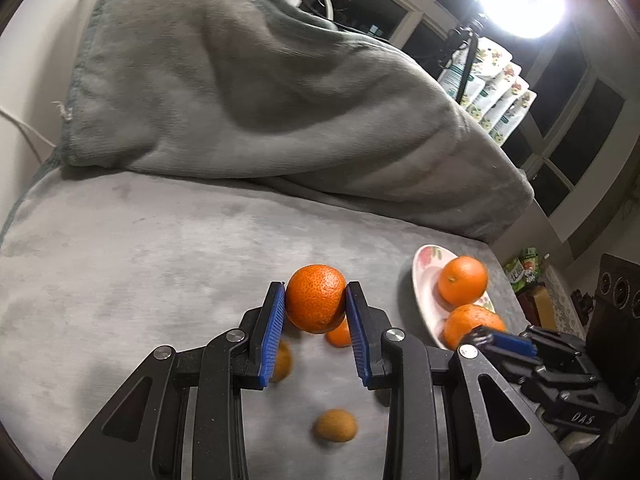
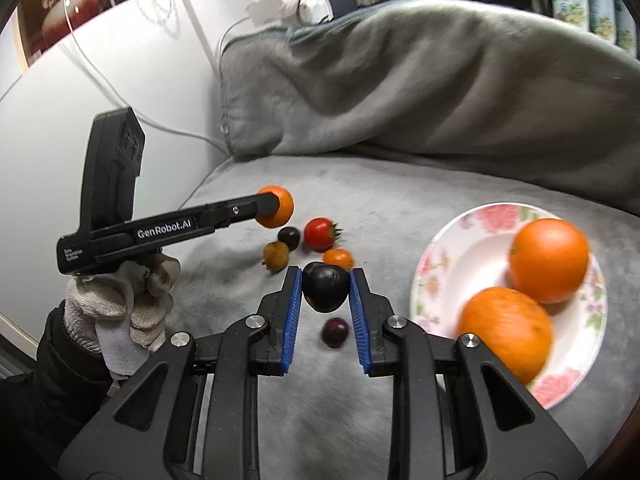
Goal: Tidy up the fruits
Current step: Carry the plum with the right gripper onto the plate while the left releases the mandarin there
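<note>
My left gripper (image 1: 316, 300) is shut on an orange (image 1: 316, 298) and holds it above the grey cloth; it also shows in the right wrist view (image 2: 276, 206). My right gripper (image 2: 325, 288) is shut on a dark purple tomato (image 2: 325, 287), held just above the cloth. A floral plate (image 2: 460, 256) at the right holds two oranges (image 2: 548, 260); it also shows in the left wrist view (image 1: 424, 280). Small tomatoes lie loose on the cloth: a red one (image 2: 319, 233), an orange one (image 2: 338, 258), a dark one (image 2: 335, 332), and others.
A grey blanket (image 1: 260, 92) is heaped behind the cloth-covered surface (image 1: 140, 260). White cables and a plug (image 2: 280, 4) lie at the wall. Packets (image 1: 492, 92) and windows are at the far right, past the table edge.
</note>
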